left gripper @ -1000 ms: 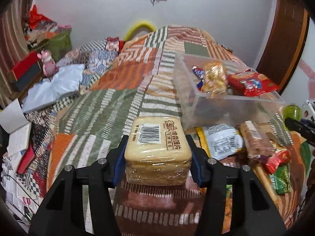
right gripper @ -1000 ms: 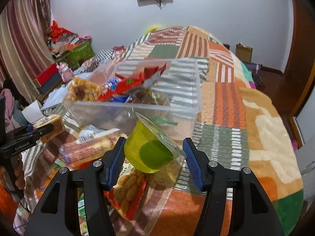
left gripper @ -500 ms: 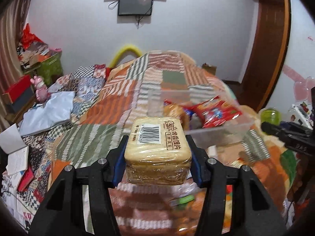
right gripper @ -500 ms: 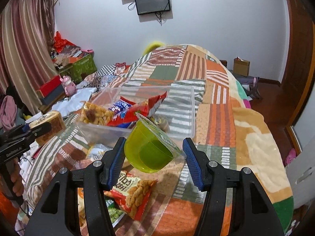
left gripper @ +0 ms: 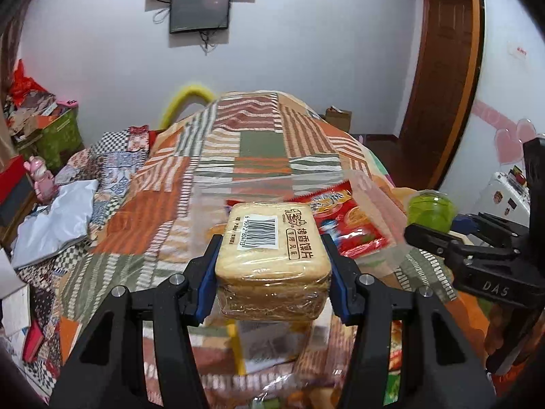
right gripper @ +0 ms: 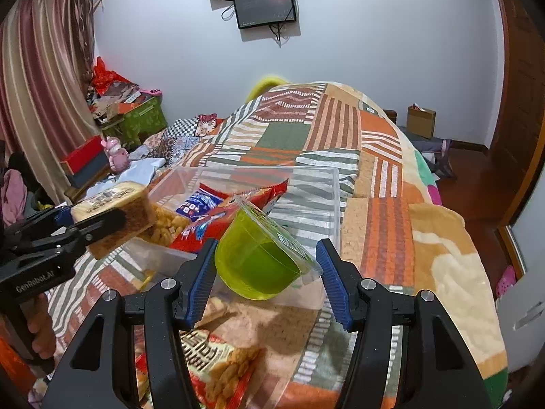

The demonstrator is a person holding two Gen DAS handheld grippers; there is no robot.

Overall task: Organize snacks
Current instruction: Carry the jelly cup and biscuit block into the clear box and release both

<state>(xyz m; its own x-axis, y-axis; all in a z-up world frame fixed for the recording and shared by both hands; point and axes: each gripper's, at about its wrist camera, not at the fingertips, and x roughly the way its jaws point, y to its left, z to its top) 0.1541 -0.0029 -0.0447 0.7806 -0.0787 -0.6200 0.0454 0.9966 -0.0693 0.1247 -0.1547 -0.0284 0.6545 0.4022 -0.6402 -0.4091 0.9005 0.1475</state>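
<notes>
1. Our left gripper (left gripper: pixel 272 266) is closed on one wrapped toast pack (left gripper: pixel 272 238), both pads flat against its short ends, long axis running across the jaws.
2. Our right gripper (right gripper: pixel 267 269) pinches one green jelly cup (right gripper: pixel 255 262), tilted, its foil lid turned up and to the right; the right pad meets only the lid rim.
3. One clear bin (left gripper: pixel 381 201) lies just ahead of and below both grippers. We judge the left nearer its rim, the pack hanging about over the near wall.
4. Inside the bin (right gripper: pixel 335 197) we count about three packets; a few more lie loose on the blanket (right gripper: pixel 374 211) beneath our grippers.
</notes>
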